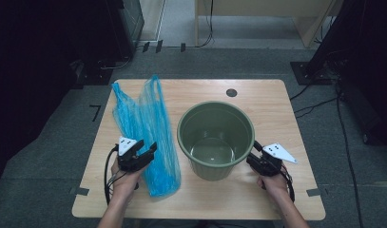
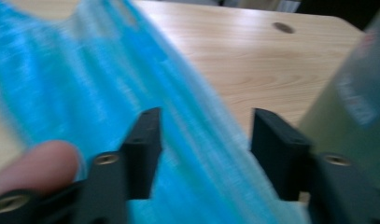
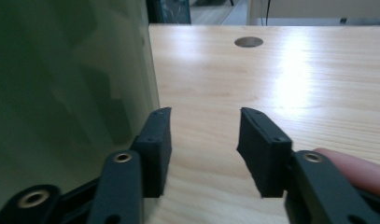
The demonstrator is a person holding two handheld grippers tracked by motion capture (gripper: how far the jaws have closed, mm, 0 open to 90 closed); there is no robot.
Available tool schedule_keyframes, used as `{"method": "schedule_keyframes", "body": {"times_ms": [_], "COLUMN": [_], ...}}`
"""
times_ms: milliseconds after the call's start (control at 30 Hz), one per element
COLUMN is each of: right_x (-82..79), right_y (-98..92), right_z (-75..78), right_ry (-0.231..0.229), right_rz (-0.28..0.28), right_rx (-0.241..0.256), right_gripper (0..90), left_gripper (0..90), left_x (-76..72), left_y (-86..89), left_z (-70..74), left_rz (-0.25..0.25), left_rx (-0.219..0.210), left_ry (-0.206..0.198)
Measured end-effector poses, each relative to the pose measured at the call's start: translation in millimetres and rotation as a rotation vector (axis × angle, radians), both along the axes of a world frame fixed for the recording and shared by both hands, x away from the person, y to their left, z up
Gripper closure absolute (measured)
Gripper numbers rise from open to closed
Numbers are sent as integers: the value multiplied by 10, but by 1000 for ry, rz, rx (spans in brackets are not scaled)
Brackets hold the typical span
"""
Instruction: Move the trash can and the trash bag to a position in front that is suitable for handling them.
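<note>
Blurred blue bag (image 2: 178,140) lies under the released left tongs (image 2: 205,135); released right tongs (image 3: 204,135) sit at the bucket's (image 1: 216,137) four o'clock.

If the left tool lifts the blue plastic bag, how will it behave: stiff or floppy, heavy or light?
The blue plastic bag lies flat and crinkled on the table, so it is probably floppy and would hang limp. It looks thin and see-through, so likely very light. The open left tool may slip on the smooth film.

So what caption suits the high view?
Open left gripper over a blue plastic bag; open right gripper beside a green bucket.
</note>
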State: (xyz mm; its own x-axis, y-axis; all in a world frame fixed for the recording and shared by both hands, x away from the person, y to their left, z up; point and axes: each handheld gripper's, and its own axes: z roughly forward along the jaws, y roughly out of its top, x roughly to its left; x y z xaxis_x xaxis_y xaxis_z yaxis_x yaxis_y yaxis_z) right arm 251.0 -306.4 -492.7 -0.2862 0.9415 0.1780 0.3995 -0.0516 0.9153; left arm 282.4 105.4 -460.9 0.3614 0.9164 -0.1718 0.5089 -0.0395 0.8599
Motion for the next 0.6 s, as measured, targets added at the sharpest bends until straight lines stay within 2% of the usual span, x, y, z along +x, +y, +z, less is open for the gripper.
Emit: {"method": "schedule_keyframes", "body": {"times_ms": [133, 200, 267, 333, 400, 433, 600], "right_x": [21, 22, 5, -32, -59, -86, -144], "right_y": [115, 163, 228, 295, 331, 350, 402], "right_z": [41, 41, 52, 71, 89, 109, 133], "right_ry": [8, 18, 24, 28, 35, 41, 43], "right_rz": [-6, 18, 47, 75, 75, 89, 84], "right_rx": [35, 56, 55, 44, 34, 42, 23], "right_gripper": [658, 685, 703, 742, 756, 782, 841], "left_gripper": [632, 679, 712, 796, 831, 878, 898], "left_x": [62, 69, 47, 16, 2, -18, -157], "left_y": [-282, -399, -495, -529, -500, -495, -505], "left_z": [6, -8, -17, -15, -15, -17, 3], "left_rz": [-70, -114, -156, -131, -144, -149, -147], "left_rx": [10, -15, -11, 7, -12, -14, 17], "left_ry": [-13, -8, -5, -13, -3, -5, -8]}}
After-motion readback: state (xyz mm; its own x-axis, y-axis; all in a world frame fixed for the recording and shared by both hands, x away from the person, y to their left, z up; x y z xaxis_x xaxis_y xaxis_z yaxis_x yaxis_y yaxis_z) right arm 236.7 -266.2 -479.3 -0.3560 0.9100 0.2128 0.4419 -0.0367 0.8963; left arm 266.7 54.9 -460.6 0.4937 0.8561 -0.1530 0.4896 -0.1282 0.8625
